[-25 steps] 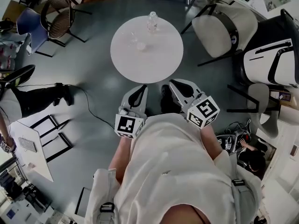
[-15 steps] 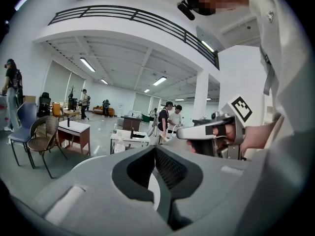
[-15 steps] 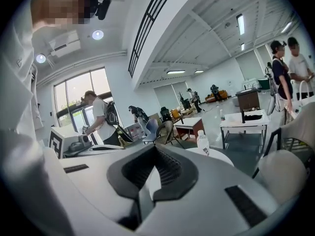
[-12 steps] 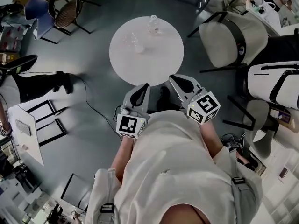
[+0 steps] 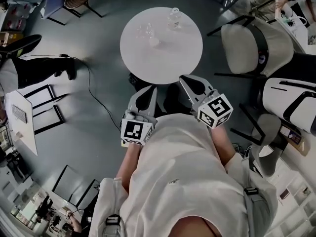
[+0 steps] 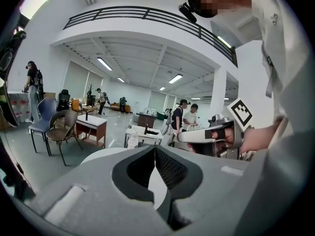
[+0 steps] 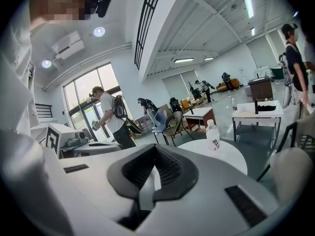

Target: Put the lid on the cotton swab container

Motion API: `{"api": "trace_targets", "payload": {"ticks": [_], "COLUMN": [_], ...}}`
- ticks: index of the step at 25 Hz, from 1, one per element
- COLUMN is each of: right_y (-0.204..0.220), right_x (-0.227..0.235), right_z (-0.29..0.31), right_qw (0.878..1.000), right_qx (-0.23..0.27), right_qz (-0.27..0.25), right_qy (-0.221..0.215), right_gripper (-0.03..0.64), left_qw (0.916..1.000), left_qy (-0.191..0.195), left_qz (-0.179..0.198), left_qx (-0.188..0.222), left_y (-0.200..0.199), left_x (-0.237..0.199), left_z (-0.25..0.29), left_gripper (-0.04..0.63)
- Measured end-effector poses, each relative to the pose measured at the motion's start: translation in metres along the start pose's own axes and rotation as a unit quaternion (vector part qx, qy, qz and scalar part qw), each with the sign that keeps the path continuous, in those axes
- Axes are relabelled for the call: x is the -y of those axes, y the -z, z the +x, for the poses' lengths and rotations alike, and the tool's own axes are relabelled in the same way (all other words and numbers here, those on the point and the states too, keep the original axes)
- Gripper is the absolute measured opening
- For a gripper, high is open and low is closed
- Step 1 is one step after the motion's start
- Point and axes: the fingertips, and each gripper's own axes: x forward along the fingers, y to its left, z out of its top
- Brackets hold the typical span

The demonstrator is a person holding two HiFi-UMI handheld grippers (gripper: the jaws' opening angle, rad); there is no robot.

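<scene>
On the round white table (image 5: 161,58), smooth matte top, over a grey floor (image 5: 98,73): a clear plastic bottle (image 5: 174,18) with a white label, upright by the far rim. Near it, small clear pieces (image 5: 148,32); cotton swab container and lid are presumably among them, too small to tell apart. Left claw (image 5: 149,92), grey moulded shell with ridged black pads, pressed together on nothing. Right claw (image 5: 185,79), same build, likewise closed and empty. Both sit at the table's near side, well apart from the pieces.
</scene>
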Motion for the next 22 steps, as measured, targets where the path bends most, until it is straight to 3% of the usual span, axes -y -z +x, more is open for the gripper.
{"api": "trace_targets", "payload": {"ticks": [11, 22], "right_y": [-0.025, -0.072], "right_x": [0.013, 0.043], "right_z": [0.070, 0.137], "right_qw": [0.999, 0.995], "right_qx": [-0.026, -0.023], "right_qz": [-0.020, -0.022], "right_qy": [0.014, 0.097], "right_gripper": [0.006, 0.006], "left_qw": [0.9998, 0.9989], "left_qy": [-0.012, 0.042], "left_qz": [-0.007, 0.020], "left_qx": [0.011, 0.004], "left_y": [-0.024, -0.067], "left_x": [-0.075, -0.171], "left_z": [0.013, 0.048], "left_gripper": [0.012, 0.012]}}
